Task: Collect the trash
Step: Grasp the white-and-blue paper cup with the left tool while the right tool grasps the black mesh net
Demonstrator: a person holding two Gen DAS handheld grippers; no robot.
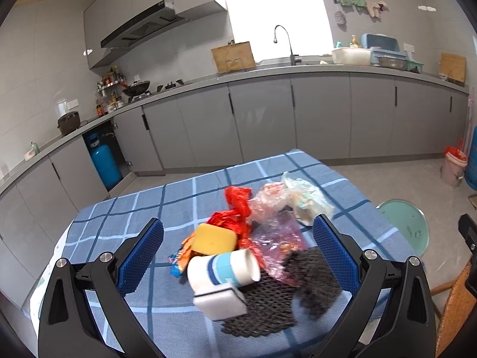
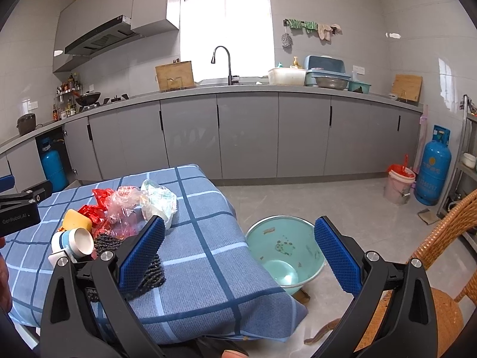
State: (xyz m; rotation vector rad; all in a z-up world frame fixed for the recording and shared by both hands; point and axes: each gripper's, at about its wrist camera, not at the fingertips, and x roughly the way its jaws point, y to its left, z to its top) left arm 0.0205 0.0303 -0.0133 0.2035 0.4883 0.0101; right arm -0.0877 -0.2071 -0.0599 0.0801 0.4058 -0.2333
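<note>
A pile of trash lies on the blue checked tablecloth (image 1: 143,205): a tipped white and blue paper cup (image 1: 226,268), a yellow sponge (image 1: 214,238), a white sponge (image 1: 220,301), black foam netting (image 1: 277,304), red wrappers (image 1: 238,205) and clear plastic bags (image 1: 298,197). My left gripper (image 1: 238,256) is open, its blue pads on either side of the pile, above the cup. My right gripper (image 2: 238,250) is open and holds nothing; it hovers over the table's right edge and a green bucket (image 2: 283,250) on the floor. The same pile (image 2: 119,211) shows left of it.
A wicker chair (image 2: 441,283) stands at the right. A pink bucket with a red bag (image 2: 398,185) and a blue gas cylinder (image 2: 432,167) stand by the grey cabinets (image 2: 247,137). The left gripper's body (image 2: 21,208) enters the right wrist view at left.
</note>
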